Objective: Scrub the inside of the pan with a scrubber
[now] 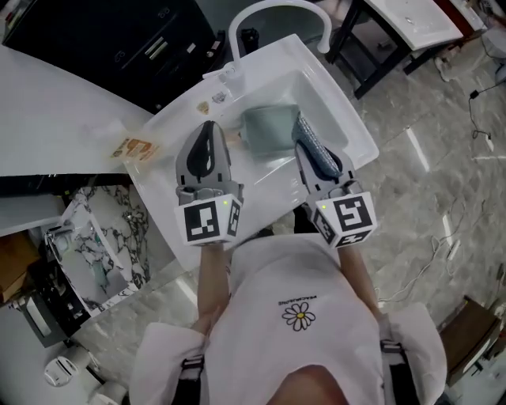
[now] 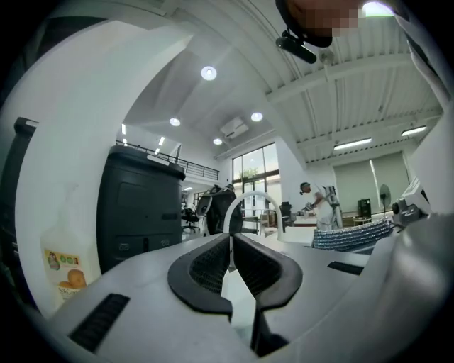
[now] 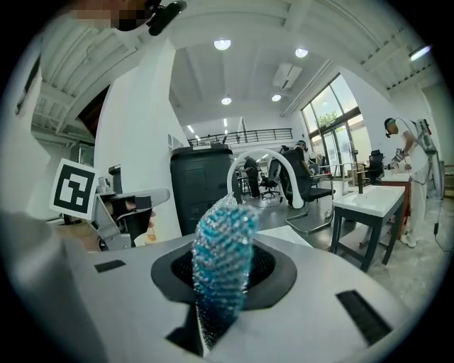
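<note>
A grey-green pan (image 1: 267,129) lies in the white sink (image 1: 352,134). My right gripper (image 1: 315,158) hangs over the sink's right side, just right of the pan, shut on a blue-silver mesh scrubber (image 1: 310,141). In the right gripper view the scrubber (image 3: 221,259) stands up between the jaws. My left gripper (image 1: 207,133) is over the sink's left rim, beside the pan, shut with nothing in it; its jaws (image 2: 230,248) meet in the left gripper view. Neither gripper view shows the pan.
A white arched faucet (image 1: 278,7) rises at the sink's far end. A bottle with an orange label (image 1: 134,148) lies on the counter to the left. A black cabinet (image 1: 118,39) stands behind it, and a black-framed table (image 1: 387,47) at the far right.
</note>
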Demonstrator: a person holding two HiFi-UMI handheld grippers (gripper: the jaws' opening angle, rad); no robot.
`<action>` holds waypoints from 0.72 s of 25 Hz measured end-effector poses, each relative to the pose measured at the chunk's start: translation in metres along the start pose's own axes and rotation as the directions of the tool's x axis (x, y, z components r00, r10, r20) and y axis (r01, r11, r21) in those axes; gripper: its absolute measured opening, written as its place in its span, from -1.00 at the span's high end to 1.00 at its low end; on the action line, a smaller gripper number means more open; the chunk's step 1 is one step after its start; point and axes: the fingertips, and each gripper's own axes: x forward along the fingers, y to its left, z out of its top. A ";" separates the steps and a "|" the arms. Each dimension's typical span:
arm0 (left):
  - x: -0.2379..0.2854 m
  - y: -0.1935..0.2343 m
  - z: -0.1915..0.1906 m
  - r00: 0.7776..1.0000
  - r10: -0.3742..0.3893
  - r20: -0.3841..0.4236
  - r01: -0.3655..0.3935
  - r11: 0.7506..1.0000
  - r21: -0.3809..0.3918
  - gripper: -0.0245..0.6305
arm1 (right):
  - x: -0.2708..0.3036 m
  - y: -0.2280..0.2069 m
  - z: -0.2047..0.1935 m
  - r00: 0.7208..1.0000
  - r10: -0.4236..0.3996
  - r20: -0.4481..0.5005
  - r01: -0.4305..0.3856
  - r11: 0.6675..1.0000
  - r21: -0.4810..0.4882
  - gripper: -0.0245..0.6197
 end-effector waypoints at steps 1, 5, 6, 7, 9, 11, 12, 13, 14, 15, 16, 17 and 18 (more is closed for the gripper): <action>0.005 -0.001 -0.004 1.000 -0.011 -0.021 0.011 1.000 0.019 0.87 | 0.003 -0.002 -0.002 1.000 0.008 -0.010 -0.008 1.000 0.004 0.74; 0.032 -0.007 -0.025 0.979 -0.133 -0.157 0.155 0.978 0.137 0.52 | 0.012 -0.007 -0.013 0.998 0.039 -0.049 -0.038 0.999 0.023 0.74; 0.038 -0.009 -0.030 0.966 -0.172 -0.191 0.206 0.962 0.177 0.46 | 0.014 -0.008 -0.016 0.997 0.045 -0.060 -0.044 0.999 0.027 0.74; 0.044 -0.012 -0.034 0.952 -0.207 -0.225 0.257 0.941 0.221 0.41 | 0.016 -0.009 -0.019 0.996 0.051 -0.069 -0.049 0.998 0.031 0.74; 0.053 -0.016 -0.047 0.915 -0.266 -0.302 0.357 0.884 0.302 0.30 | 0.020 -0.011 -0.025 0.994 0.064 -0.085 -0.061 0.997 0.039 0.74; 0.058 -0.019 -0.069 0.862 -0.309 -0.402 0.458 0.816 0.354 0.24 | 0.023 -0.013 -0.031 0.992 0.077 -0.100 -0.073 0.996 0.049 0.74; 0.059 -0.020 -0.084 0.827 -0.322 -0.462 0.508 0.780 0.365 0.22 | 0.024 -0.015 -0.034 0.991 0.083 -0.109 -0.078 0.996 0.053 0.74; 0.060 -0.020 -0.100 0.787 -0.328 -0.523 0.557 0.744 0.370 0.22 | 0.026 -0.016 -0.037 0.989 0.089 -0.118 -0.082 0.995 0.057 0.74; 0.061 -0.018 -0.117 0.745 -0.328 -0.581 0.602 0.706 0.373 0.22 | 0.027 -0.017 -0.040 0.987 0.094 -0.127 -0.087 0.994 0.060 0.74; 0.061 -0.016 -0.135 0.703 -0.321 -0.635 0.642 0.670 0.372 0.22 | 0.029 -0.018 -0.043 0.986 0.100 -0.136 -0.092 0.994 0.062 0.74; 0.062 -0.013 -0.152 0.661 -0.311 -0.683 0.678 0.637 0.366 0.22 | 0.031 -0.019 -0.046 0.984 0.106 -0.146 -0.097 0.993 0.065 0.74; 0.062 -0.010 -0.169 0.619 -0.300 -0.726 0.710 0.610 0.353 0.22 | 0.032 -0.019 -0.050 0.981 0.111 -0.156 -0.102 0.993 0.066 0.74; 0.061 -0.007 -0.186 0.578 -0.291 -0.763 0.738 0.585 0.336 0.22 | 0.033 -0.020 -0.054 0.979 0.116 -0.167 -0.106 0.992 0.067 0.74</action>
